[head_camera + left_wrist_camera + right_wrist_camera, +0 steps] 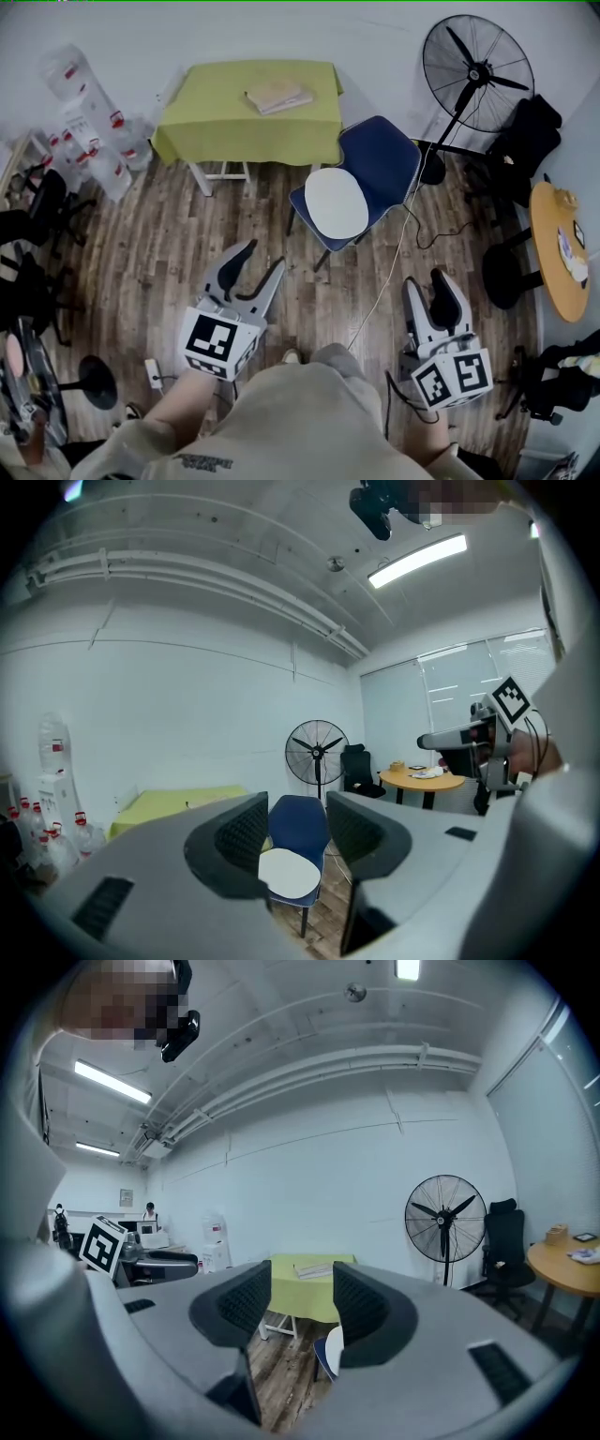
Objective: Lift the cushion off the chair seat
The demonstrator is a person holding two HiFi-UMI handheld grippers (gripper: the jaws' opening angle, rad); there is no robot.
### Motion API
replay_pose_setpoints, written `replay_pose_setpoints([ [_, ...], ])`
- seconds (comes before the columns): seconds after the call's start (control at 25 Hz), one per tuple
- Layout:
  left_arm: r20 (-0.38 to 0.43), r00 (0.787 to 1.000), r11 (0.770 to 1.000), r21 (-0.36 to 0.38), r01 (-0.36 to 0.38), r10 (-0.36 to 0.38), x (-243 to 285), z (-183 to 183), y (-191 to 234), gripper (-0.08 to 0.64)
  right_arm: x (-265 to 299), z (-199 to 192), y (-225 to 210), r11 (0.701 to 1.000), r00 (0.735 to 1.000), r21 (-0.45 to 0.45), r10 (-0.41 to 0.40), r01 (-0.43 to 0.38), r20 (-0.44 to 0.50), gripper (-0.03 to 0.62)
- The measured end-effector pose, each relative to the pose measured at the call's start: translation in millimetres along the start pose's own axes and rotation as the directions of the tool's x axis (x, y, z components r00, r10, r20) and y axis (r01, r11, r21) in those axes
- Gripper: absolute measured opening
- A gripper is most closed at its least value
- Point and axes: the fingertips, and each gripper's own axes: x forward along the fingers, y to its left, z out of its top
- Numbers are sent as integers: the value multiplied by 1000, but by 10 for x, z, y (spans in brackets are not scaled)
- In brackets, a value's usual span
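A round white cushion [337, 203] lies on the seat of a dark blue chair [375, 169] in the middle of the room. Through the left gripper view the cushion [289, 874] and chair [298, 822] show between the jaws, some way off. My left gripper [260, 264] is held open over the wood floor, short of the chair and to its left. My right gripper [429, 286] is open too, short of the chair on its right. In the right gripper view only an edge of the cushion [335, 1351] peeks past the right jaw. Neither gripper holds anything.
A table under a yellow-green cloth [246, 111] with a book [277, 97] stands behind the chair. A black standing fan [476, 73] is at the back right, its white cord [386, 277] trailing across the floor. A round wooden table [559, 248] and office chairs stand right; water bottles [89, 122] left.
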Motion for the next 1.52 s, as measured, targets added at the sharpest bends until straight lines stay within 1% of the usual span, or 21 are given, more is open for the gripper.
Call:
replay_pose_setpoints([
  [0.24, -24, 1000, 1000, 11, 1, -1, 266, -62, 143, 186, 305, -52, -180, 1000, 1000, 12, -8, 8, -1, 219],
  [0.44, -32, 999, 999, 40, -3, 4, 568, -55, 191, 187, 585, -78, -415, 1000, 1000, 26, 3, -3, 2, 219],
  [0.56, -54, 998, 1000, 18, -16, 17, 813, -67, 246, 187, 816, -100, -554, 999, 1000, 36, 23, -22, -11, 218],
  [0.6, -61, 998, 1000, 11, -18, 19, 919, -66, 260, 187, 902, -102, -610, 999, 999, 39, 31, -30, -14, 218],
  [0.72, -75, 997, 1000, 26, -15, 17, 1261, -63, 289, 187, 1165, -139, -822, 998, 999, 49, 47, -45, -27, 218],
  [0.84, -101, 995, 999, 25, -23, 26, 1573, -131, 351, 187, 1425, -221, -1074, 997, 997, 61, 53, -50, -47, 219],
  [0.96, -134, 990, 999, 13, -37, 39, 1940, -211, 448, 187, 1742, -293, -1366, 993, 995, 103, 69, -62, -67, 218],
  [1.08, -160, 986, 999, 10, -48, 49, 2438, -226, 555, 187, 2145, -377, -1712, 988, 992, 139, 82, -68, -95, 218],
  [1.2, -187, 981, 998, 2, -57, 56, 2918, -269, 595, 187, 2517, -515, -2048, 989, 987, 134, 87, -68, -138, 218],
  [1.52, -285, 953, 995, 10, -102, 100, 3955, -509, 863, 187, 3387, -822, -2819, 990, 965, 111, 106, -81, -241, 218],
])
